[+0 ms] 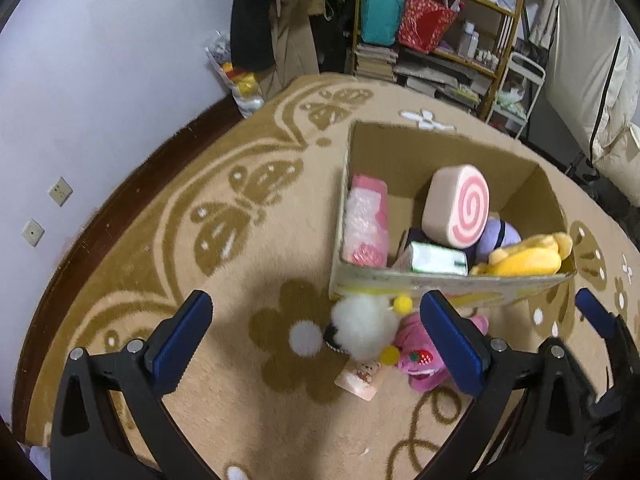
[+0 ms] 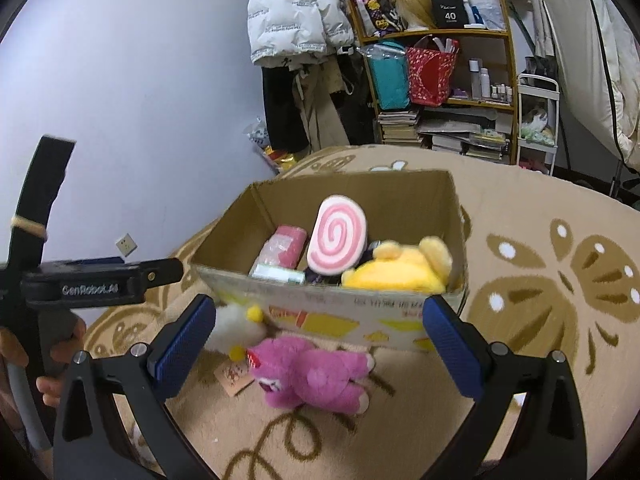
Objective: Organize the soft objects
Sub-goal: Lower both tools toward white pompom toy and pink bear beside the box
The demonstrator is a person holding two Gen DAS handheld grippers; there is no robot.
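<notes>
An open cardboard box (image 1: 448,280) (image 2: 344,316) stands on the carpet. It holds a pink swirl roll cushion (image 1: 460,204) (image 2: 338,234), a yellow plush (image 1: 528,258) (image 2: 400,270), a pink pack (image 1: 366,220), a green-white pack (image 1: 436,258) and a purple plush (image 1: 502,234). In front of the box lie a white fluffy toy (image 1: 360,322) (image 2: 236,326) and a pink plush bear (image 1: 420,360) (image 2: 316,372). My left gripper (image 1: 316,344) is open and empty above the white toy. My right gripper (image 2: 320,344) is open and empty above the pink bear.
A beige carpet (image 1: 248,208) with brown butterfly patterns covers the floor. A small card (image 1: 358,380) lies by the toys. A shelf (image 2: 440,88) full of bags and books stands at the back, with hanging coats (image 2: 296,20) beside it. The left gripper's body (image 2: 96,280) shows at left.
</notes>
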